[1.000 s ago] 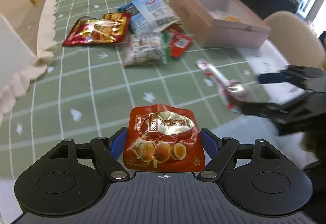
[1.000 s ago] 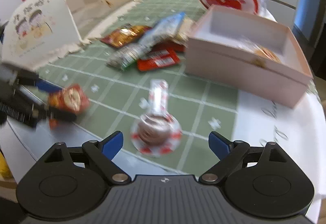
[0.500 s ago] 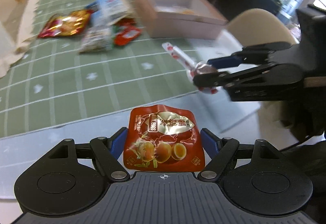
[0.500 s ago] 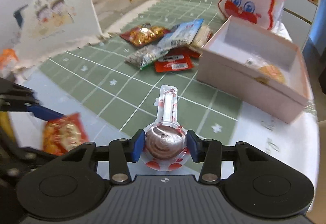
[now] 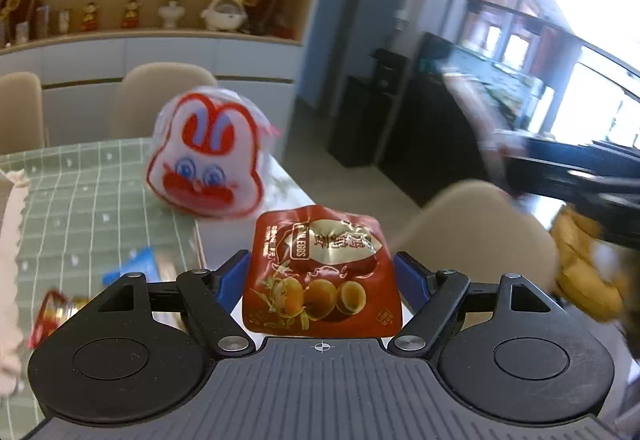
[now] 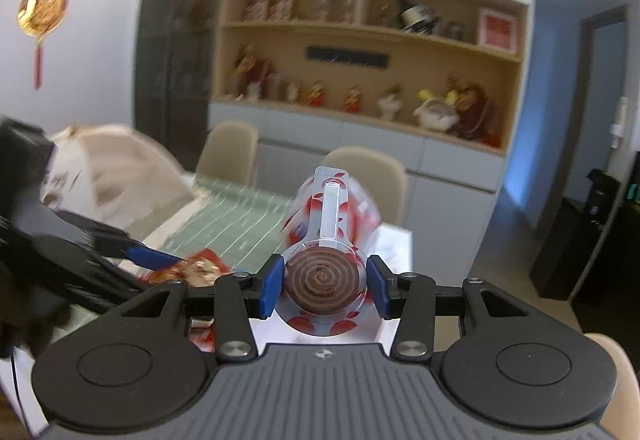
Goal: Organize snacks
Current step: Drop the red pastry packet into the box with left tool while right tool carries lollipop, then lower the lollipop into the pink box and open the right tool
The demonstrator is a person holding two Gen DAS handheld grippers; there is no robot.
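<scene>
My left gripper (image 5: 322,276) is shut on a red quail-egg snack packet (image 5: 320,272) and holds it up above the table. My right gripper (image 6: 324,284) is shut on a wrapped chocolate swirl lollipop (image 6: 324,278), stick pointing forward, also lifted off the table. The left gripper with its red packet (image 6: 196,272) shows blurred at the left of the right wrist view. The right gripper shows as a dark blur (image 5: 576,176) at the right of the left wrist view. The pink box is out of view.
A red-and-white rabbit plush bag (image 5: 208,164) sits on the green checked tablecloth (image 5: 80,200). A blue packet (image 5: 136,268) and a red packet (image 5: 52,312) lie low left. Beige chairs (image 5: 476,228) ring the table. A white paper cover (image 6: 108,176) stands at the left.
Both grippers have lifted and tilted up from the table, each carrying its snack. The right gripper closed on the lollipop about half a second ago. The pink box dropped out of view.
</scene>
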